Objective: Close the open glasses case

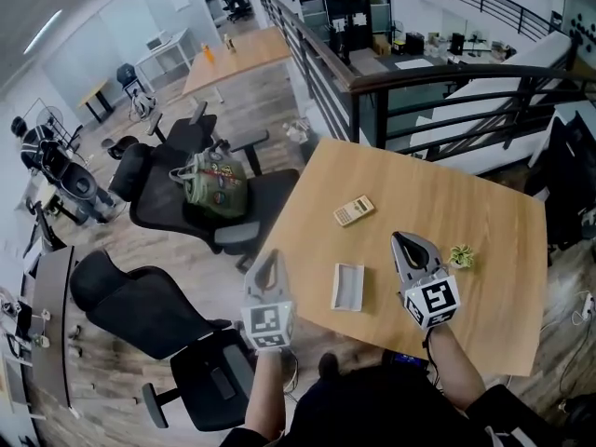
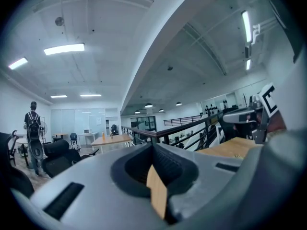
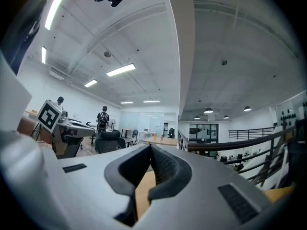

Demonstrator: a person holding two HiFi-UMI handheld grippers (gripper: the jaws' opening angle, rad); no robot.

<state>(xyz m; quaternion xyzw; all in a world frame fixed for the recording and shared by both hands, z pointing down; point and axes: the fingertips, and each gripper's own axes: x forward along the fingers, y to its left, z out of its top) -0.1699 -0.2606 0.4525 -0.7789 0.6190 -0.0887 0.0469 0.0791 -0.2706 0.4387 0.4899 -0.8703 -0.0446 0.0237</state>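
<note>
Glasses case point(image 1: 347, 287) lies open on counter point(image 1: 484, 212), low centre of frame, long axis running up-down. It sits between my 2 grippers: left gripper point(image 1: 269, 261) leftward, right gripper point(image 1: 404, 242) upper right, marginally nearer by my estimate. Both sets of fingers pressed together, holding nothing.

— Where is the case?
— The case point(image 1: 348, 287) lies flat on the wooden table point(image 1: 466, 203), close to the near edge.
— What does it look like?
— It is small and pale grey, like a long box. It is open, and its hollow inside faces up.
</note>
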